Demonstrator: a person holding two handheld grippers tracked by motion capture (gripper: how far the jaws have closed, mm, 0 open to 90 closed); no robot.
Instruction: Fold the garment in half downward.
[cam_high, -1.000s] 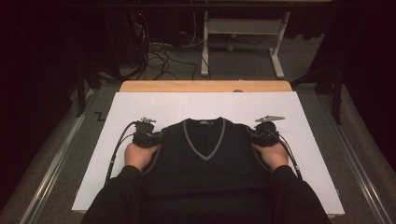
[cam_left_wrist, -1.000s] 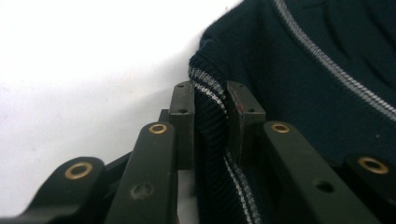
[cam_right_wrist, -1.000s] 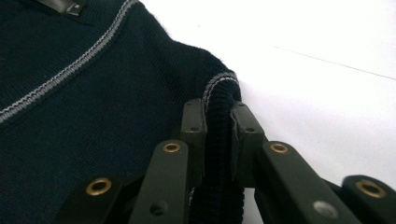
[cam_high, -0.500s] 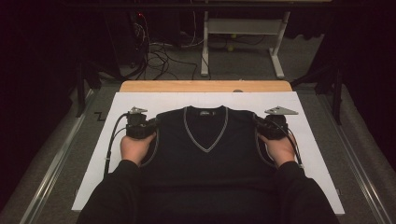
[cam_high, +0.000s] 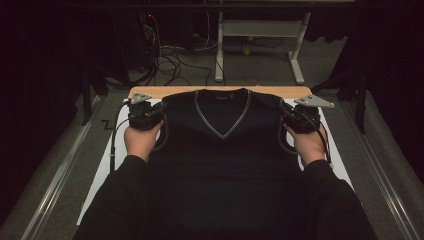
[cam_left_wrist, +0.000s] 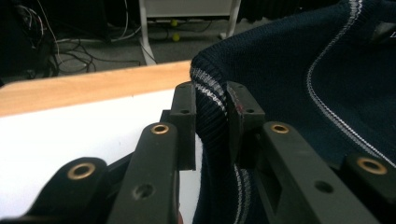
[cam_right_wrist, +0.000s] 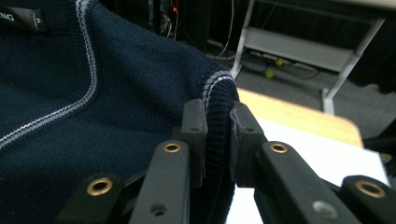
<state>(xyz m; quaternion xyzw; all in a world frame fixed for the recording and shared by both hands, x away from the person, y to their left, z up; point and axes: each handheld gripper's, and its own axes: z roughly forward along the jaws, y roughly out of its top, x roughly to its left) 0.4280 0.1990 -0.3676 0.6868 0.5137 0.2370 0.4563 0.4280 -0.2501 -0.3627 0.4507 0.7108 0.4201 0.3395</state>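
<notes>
dark navy knitted v-neck vest with grey-striped trim (cam_high: 220, 150) now hangs lifted between 2 claws, higher and nearer far edge than a second ago. left claw (cam_left_wrist: 210, 123) pinches ribbed left shoulder edge; right claw (cam_right_wrist: 217, 135) pinches the other. hem trails toward person, over white-covered surface (cam_high: 102, 165). likely raised for spreading or folding.

Your left gripper (cam_left_wrist: 211, 126) had its jaws clamped on the vest's (cam_left_wrist: 289, 79) ribbed, striped armhole edge at frame centre. The navy knit filled the right side, its pale V-neck stripe running down to the lower right. The white sheet (cam_left_wrist: 79, 135) lay lower left, the wooden table edge (cam_left_wrist: 88, 86) above it, cables (cam_left_wrist: 70, 46) upper left.
</notes>
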